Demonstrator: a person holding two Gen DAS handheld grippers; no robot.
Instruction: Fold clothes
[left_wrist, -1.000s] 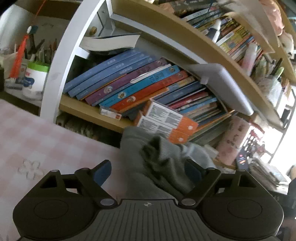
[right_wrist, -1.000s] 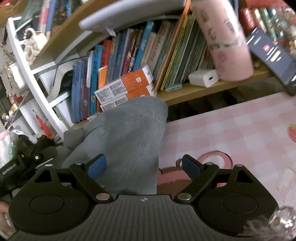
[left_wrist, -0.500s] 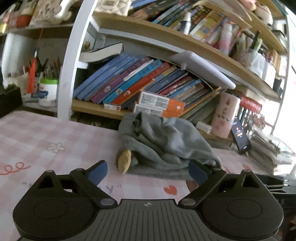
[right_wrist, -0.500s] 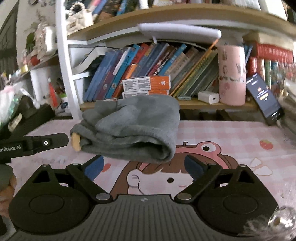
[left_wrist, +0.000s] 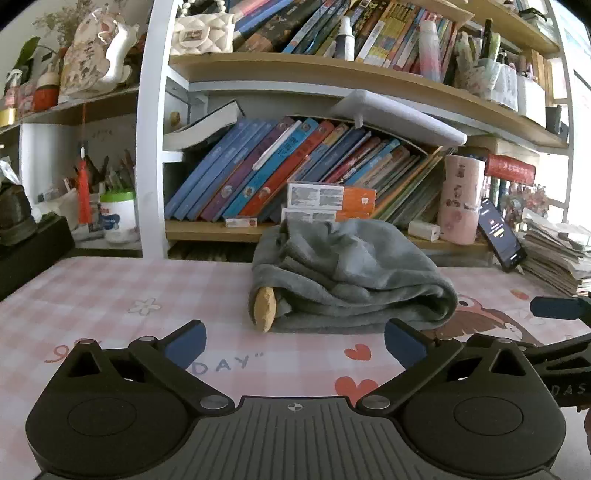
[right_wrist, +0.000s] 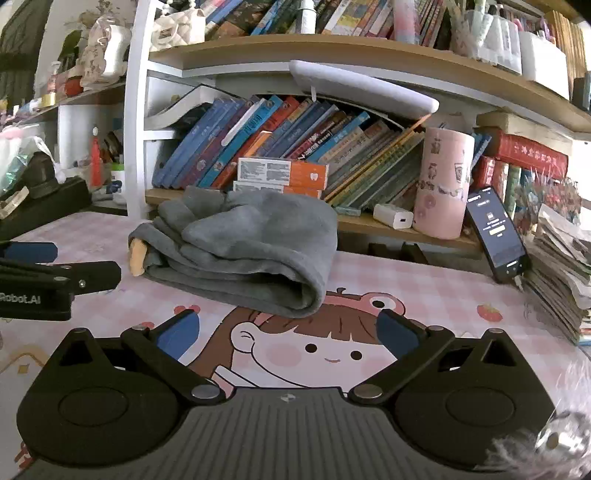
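Note:
A grey garment (left_wrist: 351, 273) lies in a folded bundle on the pink checked table mat (left_wrist: 110, 295), just in front of the bookshelf. A tan piece (left_wrist: 264, 308) sticks out at its left end. My left gripper (left_wrist: 293, 341) hovers short of the bundle's near edge; its jaws are opening and hold nothing. In the right wrist view the same garment (right_wrist: 243, 251) sits left of centre. My right gripper (right_wrist: 288, 328) stays clear of its rolled end, jaws also opening around bare mat (right_wrist: 424, 295).
A bookshelf (left_wrist: 332, 232) full of leaning books stands right behind the garment. A pink cup (left_wrist: 461, 199), a white charger (left_wrist: 424, 229) and a propped phone (left_wrist: 498, 236) sit to the right, beside a paper stack (left_wrist: 557, 254). A black box (left_wrist: 29, 251) is at far left.
Both grippers have backed away from the garment and rolled level, with their jaws spreading wider. The garment, close between the fingers a second ago, now lies free on the mat.

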